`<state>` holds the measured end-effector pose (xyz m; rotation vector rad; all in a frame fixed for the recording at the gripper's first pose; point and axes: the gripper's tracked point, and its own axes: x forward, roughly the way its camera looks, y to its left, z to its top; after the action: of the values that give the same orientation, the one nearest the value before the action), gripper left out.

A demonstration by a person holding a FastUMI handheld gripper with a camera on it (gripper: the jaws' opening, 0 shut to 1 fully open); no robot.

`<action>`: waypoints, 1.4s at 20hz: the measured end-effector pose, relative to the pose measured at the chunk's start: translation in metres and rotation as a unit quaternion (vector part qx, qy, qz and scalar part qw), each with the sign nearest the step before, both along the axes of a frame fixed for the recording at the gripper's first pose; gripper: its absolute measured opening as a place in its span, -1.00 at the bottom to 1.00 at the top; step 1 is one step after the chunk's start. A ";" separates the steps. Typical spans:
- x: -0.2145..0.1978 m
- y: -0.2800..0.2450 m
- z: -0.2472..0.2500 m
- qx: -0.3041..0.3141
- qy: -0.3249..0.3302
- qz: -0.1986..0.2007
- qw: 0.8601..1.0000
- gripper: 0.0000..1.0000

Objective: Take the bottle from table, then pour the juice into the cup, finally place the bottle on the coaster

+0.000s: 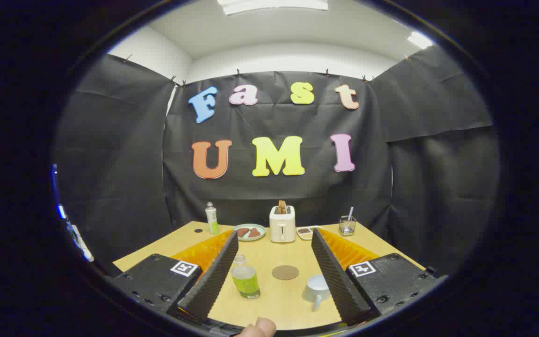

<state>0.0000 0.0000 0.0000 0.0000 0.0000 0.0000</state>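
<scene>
No readable text, brand or number shows on the things here. The gripper [274,276], jaws spread apart, carries two square black-and-white coded markers [184,268], which hold no letters.

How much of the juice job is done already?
Nothing looks done yet. The bottle with green juice stands on the table, between the open fingers of the gripper, and neither finger touches it. In hand: lining up to grab it. Left to do: grip the bottle, pour into the cup near the other finger, then set the bottle on the round coaster, which is bare.
</scene>
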 end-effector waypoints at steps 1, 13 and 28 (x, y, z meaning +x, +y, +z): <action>0.000 0.005 -0.001 -0.001 -0.001 0.005 1.000 1.00; 0.000 0.010 -0.013 0.010 0.000 0.001 1.000 1.00; 0.058 0.033 -0.086 -0.007 0.035 -0.022 0.999 1.00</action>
<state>0.0576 0.0328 -0.0863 -0.0131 0.0694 -0.0431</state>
